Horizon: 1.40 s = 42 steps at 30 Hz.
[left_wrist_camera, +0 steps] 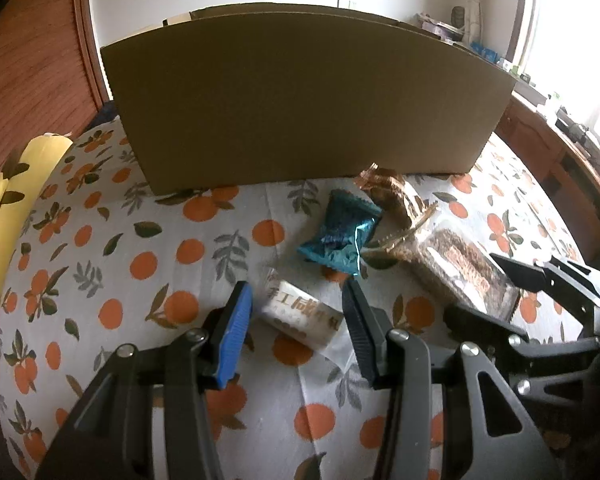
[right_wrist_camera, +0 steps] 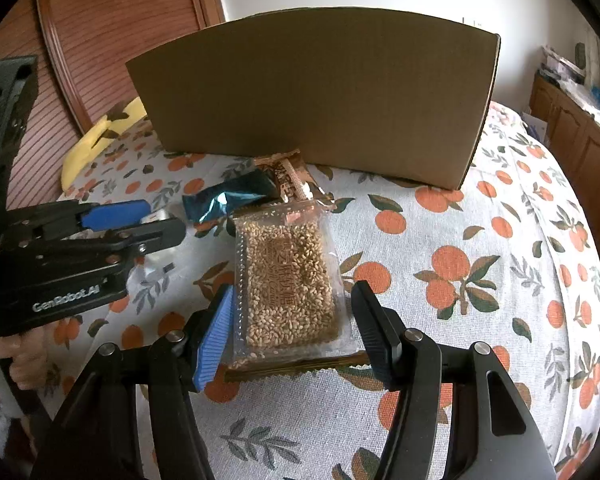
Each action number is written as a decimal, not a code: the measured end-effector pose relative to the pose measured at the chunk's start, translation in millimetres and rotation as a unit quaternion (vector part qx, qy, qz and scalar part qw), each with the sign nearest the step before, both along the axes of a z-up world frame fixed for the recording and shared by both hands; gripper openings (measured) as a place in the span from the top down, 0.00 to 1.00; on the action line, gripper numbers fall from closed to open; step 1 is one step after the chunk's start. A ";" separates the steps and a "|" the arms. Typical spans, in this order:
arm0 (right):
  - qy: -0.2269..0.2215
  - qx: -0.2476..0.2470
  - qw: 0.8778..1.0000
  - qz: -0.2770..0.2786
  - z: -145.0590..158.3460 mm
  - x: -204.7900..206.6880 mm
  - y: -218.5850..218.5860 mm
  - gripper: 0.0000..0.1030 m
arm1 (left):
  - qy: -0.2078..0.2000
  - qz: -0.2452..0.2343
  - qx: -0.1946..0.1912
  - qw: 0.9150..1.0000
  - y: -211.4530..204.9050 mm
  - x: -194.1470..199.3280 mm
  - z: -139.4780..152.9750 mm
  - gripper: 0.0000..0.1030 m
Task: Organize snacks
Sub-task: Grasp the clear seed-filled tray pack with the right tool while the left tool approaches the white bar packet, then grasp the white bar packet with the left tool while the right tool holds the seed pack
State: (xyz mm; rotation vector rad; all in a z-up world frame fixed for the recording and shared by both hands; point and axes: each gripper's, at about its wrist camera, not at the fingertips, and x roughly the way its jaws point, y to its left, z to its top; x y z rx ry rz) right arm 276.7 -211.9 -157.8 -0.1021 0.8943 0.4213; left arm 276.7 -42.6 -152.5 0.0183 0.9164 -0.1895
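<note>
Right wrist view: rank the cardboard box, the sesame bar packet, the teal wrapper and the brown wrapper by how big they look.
1. cardboard box, far the largest.
2. sesame bar packet, though it lies nearest the camera, which inflates it.
3 and 4. teal wrapper and brown wrapper look alike; each is partly hidden, so I won't rank them.

My right gripper spread wide, sesame bar packet lying flat between the fingers, blue pad just beside its edge. Beyond it: brown wrapper, teal packet, cardboard box on orange-print cloth. My left gripper at left, over a small pale packet
</note>
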 end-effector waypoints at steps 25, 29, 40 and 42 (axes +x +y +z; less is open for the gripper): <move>-0.002 -0.010 1.000 0.000 -1.3 0.8 3.4 0.41 | 0.022 0.003 -0.052 0.998 11.6 -47.6 14.1 0.55; -0.003 -0.011 1.000 0.000 -1.3 0.8 3.3 0.41 | 0.033 0.001 -0.061 0.998 3.4 -41.0 8.8 0.55; -0.003 -0.010 1.000 0.000 -1.0 0.8 2.8 0.41 | 0.025 -0.003 -0.012 1.000 -11.1 -17.2 0.1 0.59; -0.003 -0.011 1.000 0.000 -1.0 0.7 2.6 0.41 | 0.026 -0.004 -0.016 1.000 -9.7 -18.8 -2.3 0.63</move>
